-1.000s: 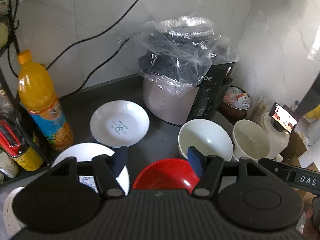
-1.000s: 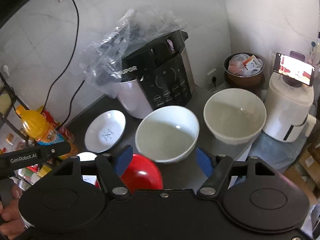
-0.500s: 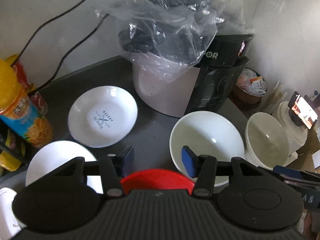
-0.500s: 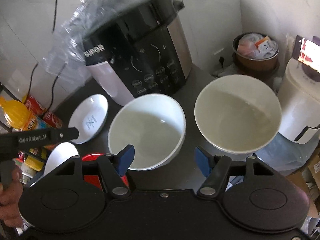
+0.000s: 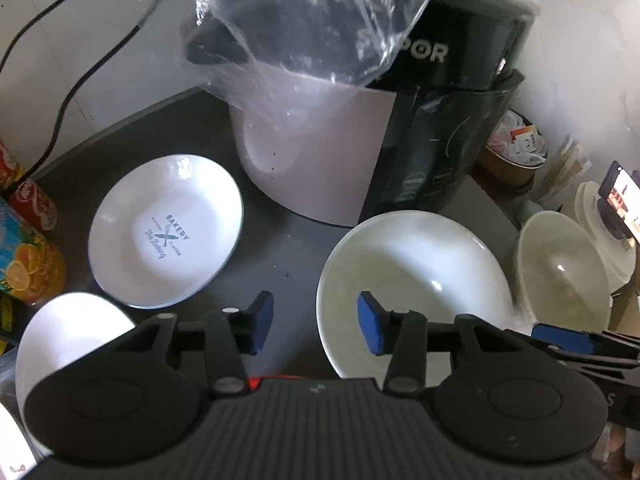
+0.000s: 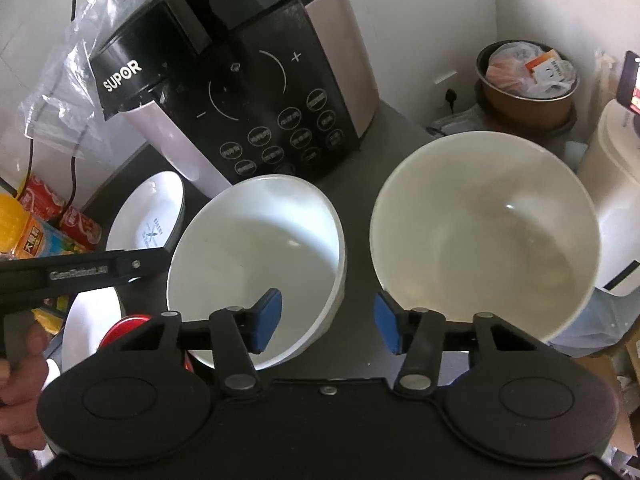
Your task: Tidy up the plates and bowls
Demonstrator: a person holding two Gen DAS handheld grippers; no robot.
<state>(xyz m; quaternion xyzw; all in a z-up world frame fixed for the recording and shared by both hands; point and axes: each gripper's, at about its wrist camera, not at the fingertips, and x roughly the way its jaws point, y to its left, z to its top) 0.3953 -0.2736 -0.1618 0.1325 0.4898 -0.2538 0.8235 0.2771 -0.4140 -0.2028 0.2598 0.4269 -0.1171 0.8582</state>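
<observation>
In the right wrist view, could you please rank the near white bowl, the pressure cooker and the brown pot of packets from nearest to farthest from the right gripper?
From the right gripper:
1. Near white bowl, just ahead, left finger over its rim.
2. Pressure cooker, behind the bowl, centre-left.
3. Brown pot of packets, back right corner.

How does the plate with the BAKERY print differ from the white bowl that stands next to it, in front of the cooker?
1. The BAKERY plate is shallow, with a low sloping rim; the white bowl is deep, with high walls.
2. The plate has a dark printed logo in its middle; the bowl is plain inside.
3. The plate has a thin dark line along its edge; the bowl's edge is plain white.

Both are white, round, empty and upright on the dark counter.
</observation>
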